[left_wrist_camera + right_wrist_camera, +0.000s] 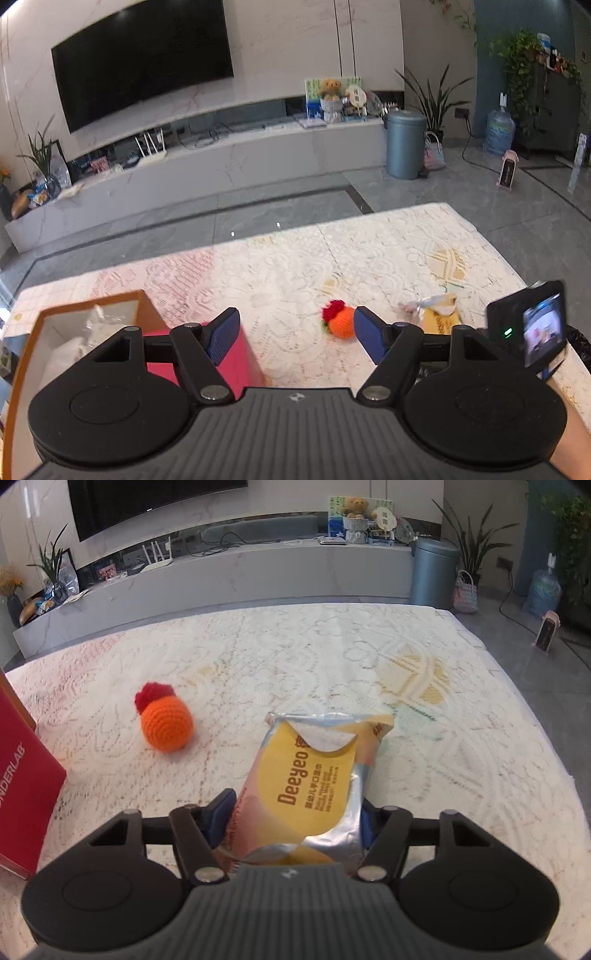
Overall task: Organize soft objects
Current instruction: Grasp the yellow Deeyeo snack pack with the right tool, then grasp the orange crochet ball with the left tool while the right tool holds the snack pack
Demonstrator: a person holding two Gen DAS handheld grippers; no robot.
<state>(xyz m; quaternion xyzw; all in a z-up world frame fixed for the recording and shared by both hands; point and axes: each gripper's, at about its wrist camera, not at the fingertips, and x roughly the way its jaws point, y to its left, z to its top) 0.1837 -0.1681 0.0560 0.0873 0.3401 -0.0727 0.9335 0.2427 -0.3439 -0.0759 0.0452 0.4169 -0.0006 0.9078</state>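
My right tool [295, 814] grips the wipes pack [314, 775] just above the desk [480, 738]; my left tool [295, 332] is open, empty. I should lift slowly toward the red box [22, 782], keeping it level.

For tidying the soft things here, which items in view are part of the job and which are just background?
Part of the job:
- wipes pack, between the right gripper pads
- crochet ball, on the table cloth
- red box, open, beside the open left gripper

Just background:
- TV
- bin
- teddy bear
- water jug
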